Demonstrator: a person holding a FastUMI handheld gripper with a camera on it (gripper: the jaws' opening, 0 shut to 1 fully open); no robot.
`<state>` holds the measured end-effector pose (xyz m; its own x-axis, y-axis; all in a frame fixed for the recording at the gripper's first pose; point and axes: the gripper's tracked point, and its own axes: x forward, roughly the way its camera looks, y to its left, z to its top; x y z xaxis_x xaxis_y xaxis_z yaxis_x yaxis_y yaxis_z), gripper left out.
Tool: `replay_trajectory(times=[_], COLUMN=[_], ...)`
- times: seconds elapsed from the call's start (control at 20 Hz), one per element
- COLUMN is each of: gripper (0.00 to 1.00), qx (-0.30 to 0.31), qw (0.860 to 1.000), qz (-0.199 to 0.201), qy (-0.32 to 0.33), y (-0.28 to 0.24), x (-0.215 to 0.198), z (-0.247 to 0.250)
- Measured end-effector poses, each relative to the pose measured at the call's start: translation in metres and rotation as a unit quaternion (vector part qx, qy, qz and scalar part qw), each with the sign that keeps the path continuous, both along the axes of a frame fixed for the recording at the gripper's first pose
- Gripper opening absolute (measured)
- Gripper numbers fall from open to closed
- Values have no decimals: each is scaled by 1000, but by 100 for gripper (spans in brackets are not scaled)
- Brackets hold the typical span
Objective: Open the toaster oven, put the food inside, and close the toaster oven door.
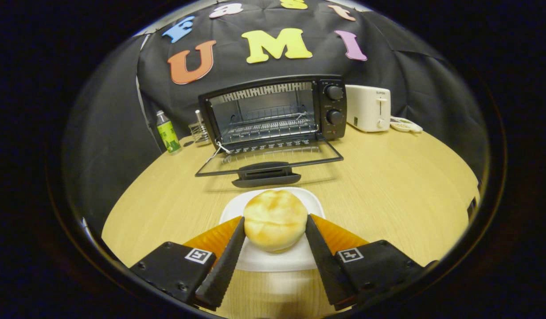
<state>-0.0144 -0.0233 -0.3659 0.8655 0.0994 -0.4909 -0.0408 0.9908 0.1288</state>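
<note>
- The toaster oven [273, 113] is sitting in the upper middle of the frame on the wooden worktop [388, 177], and its door [268, 161] is already lying folded down flat toward us, so the opening step looks done.
- The wire rack inside is showing bare, with no food on it yet.
- The gripper [275, 232] is reaching in from the bottom of the frame, its fingers [228, 257] closing in on either side of the bun [275, 219] and seemingly pressing on it from both flanks.
- The bun is sitting on or just above a white plate [259, 261], lower centre, in front of the open door; whether it is lifting off I cannot tell.
- Carrying the bun onto the rack and shutting the door are remaining, by my reckoning.
</note>
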Motion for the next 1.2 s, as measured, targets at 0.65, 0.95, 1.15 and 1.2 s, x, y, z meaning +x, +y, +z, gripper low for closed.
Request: replay_trajectory(times=[0.65, 0.95, 1.15, 1.2], gripper=[88, 87, 87, 87], qx=[117, 193, 228, 246], qw=[990, 972, 958, 954], qz=[2, -19, -14, -10], qy=[-76, -134, -174, -169], y=[12, 23, 31, 34], x=[27, 74, 114, 125], z=[77, 107, 122, 122])
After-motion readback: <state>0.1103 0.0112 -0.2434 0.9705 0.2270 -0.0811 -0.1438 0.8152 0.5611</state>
